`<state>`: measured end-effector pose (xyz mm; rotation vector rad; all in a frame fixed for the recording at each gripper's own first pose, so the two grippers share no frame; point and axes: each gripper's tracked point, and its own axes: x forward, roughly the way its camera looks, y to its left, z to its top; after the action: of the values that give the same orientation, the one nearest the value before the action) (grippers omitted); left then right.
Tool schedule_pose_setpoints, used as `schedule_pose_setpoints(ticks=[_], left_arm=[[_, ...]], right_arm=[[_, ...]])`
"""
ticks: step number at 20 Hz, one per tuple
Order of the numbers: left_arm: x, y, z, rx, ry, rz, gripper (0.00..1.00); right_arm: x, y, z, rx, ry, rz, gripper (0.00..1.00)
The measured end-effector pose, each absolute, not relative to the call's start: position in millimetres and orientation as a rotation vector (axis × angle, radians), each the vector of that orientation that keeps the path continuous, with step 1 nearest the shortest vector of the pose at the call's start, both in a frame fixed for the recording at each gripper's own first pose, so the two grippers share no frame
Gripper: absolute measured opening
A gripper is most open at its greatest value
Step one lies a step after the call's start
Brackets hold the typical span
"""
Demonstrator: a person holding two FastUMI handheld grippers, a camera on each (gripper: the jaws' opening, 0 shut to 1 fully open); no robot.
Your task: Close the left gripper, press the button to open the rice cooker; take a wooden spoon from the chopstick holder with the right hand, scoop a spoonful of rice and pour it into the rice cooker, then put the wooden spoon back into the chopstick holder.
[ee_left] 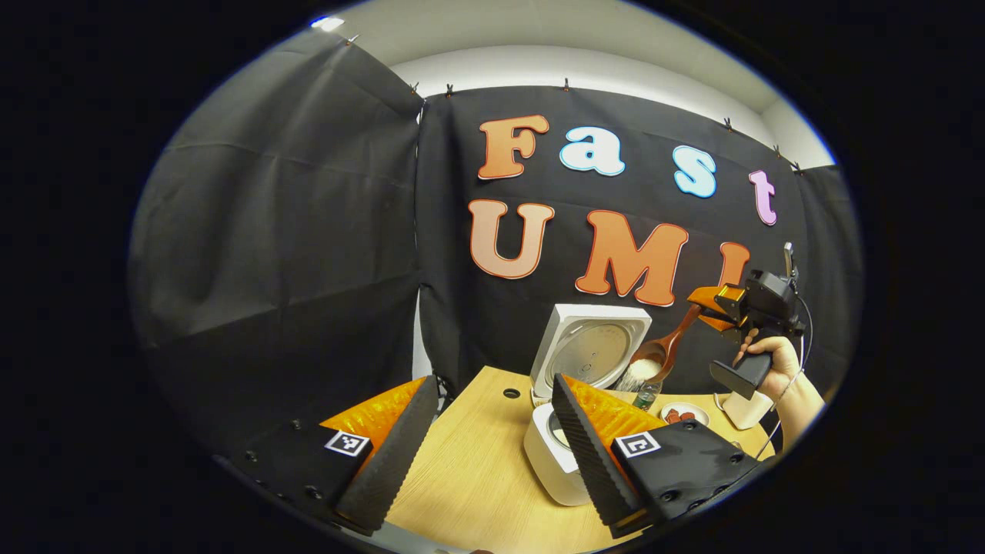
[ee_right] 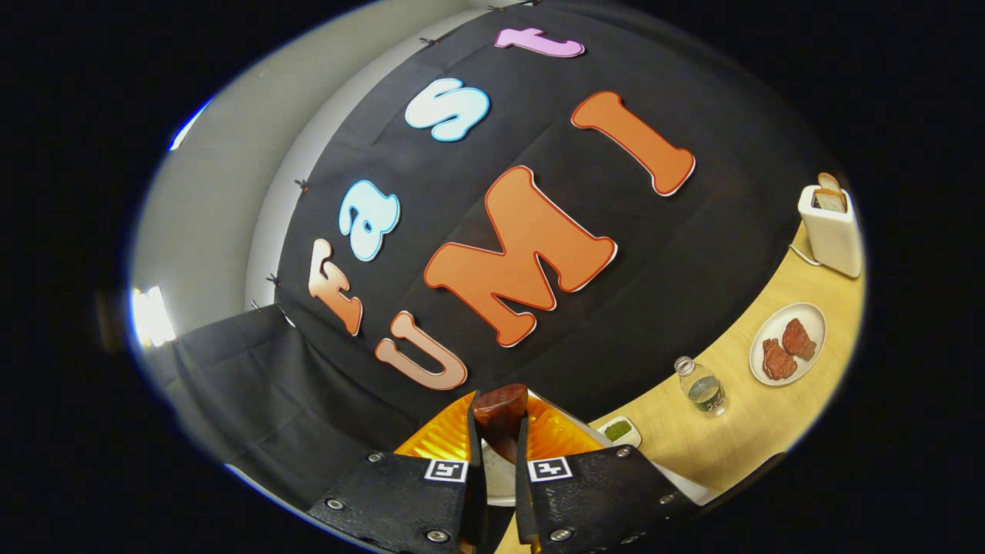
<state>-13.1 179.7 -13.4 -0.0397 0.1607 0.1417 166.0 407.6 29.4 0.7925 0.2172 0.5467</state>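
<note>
This is a staged recording booth got up as a kitchen corner: black cloth [ee_left: 292, 231] clipped up as walls around a light wooden table [ee_left: 469, 477], which carries a white rice cooker [ee_left: 550, 462], a toaster [ee_right: 833, 227], a plate of food [ee_right: 788, 342] and a water bottle [ee_right: 699, 387].

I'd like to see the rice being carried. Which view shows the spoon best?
The left gripper view: the whole spoon, bowl heaped with rice, is held by the right gripper near the open cooker. The right gripper view shows just its handle end.

Wooden table [ee_left: 469, 477]: rice cooker [ee_left: 550, 462], toaster [ee_right: 833, 223], plate [ee_right: 786, 342], bottle [ee_right: 700, 388]
</note>
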Motion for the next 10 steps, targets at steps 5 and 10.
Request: schedule_pose_setpoints(ticks=[5,10], left_arm=[[-12.4,179.4,-13.7,-0.037,0.163,0.139,1.0],[-12.4,180.5,-14.4,-0.041,0.164,0.139,1.0]], right_arm=[[161.9,413.6,31.6,0.7,0.181,0.565,0.14],[156.8,420.3,34.9,0.634,0.155,0.59,0.14]])
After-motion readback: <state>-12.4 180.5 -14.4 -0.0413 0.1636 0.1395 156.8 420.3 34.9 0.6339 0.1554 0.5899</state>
